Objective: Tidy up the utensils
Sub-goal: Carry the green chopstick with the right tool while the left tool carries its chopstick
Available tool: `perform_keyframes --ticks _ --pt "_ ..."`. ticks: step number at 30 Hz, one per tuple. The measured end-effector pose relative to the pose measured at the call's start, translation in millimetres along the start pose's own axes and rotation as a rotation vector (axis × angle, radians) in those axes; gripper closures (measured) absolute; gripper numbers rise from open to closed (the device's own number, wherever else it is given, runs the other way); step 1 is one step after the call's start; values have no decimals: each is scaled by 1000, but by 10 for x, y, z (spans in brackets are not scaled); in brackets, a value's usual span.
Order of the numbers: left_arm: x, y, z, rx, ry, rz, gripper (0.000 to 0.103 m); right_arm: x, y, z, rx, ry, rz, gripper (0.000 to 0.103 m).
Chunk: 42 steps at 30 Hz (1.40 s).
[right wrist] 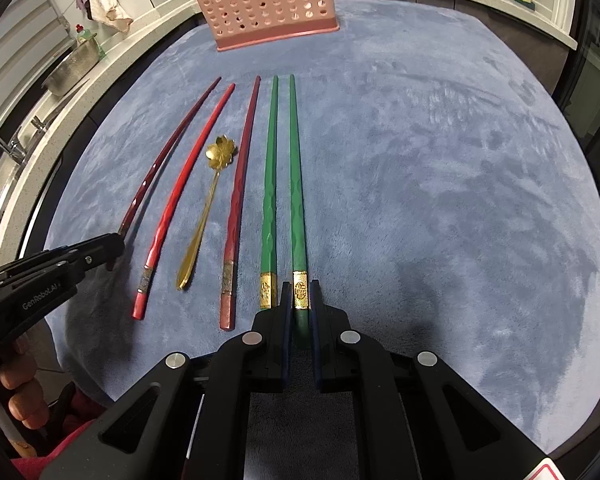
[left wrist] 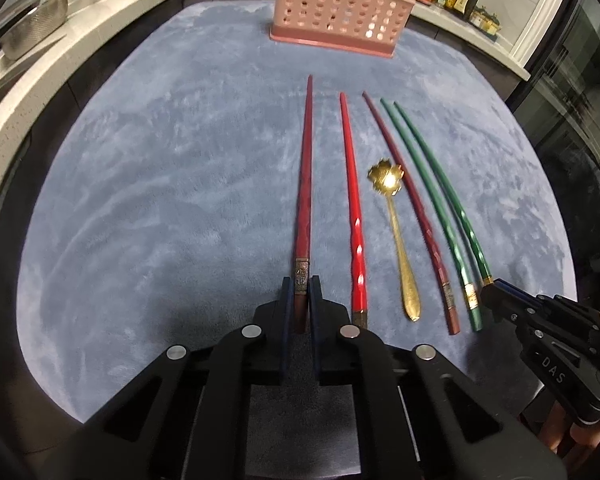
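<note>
One pink perforated basket stands at top centre of the blue mat; contents unclear. Your left gripper pinches the dark red chopstick; your right gripper pinches a green chopstick. Gold spoon lies between. Lettering reads "DAS", "GenRobot.AI".

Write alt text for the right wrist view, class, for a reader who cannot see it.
The right tongs close on the outermost green chopstick, at the right end of a row with four more chopsticks and a gold spoon on blue cloth. A pink holder stands beyond.
</note>
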<state>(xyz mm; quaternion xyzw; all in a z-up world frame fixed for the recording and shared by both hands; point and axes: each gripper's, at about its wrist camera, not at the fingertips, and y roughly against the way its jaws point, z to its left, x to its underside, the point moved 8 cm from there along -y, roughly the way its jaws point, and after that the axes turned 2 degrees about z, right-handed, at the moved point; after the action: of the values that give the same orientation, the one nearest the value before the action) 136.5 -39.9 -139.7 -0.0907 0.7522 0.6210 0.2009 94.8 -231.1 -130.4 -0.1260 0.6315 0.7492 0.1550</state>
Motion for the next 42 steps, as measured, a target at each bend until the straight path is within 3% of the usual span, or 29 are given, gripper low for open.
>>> perform_keyframes --ticks 24,42 --pt "-897 1013 93 9 34 -248 96 -1019 1135 -126 -66 -90 -277 96" --pt "-2131 1774 109 8 12 -474 96 -2066 1728 -189 -90 -81 -475 96"
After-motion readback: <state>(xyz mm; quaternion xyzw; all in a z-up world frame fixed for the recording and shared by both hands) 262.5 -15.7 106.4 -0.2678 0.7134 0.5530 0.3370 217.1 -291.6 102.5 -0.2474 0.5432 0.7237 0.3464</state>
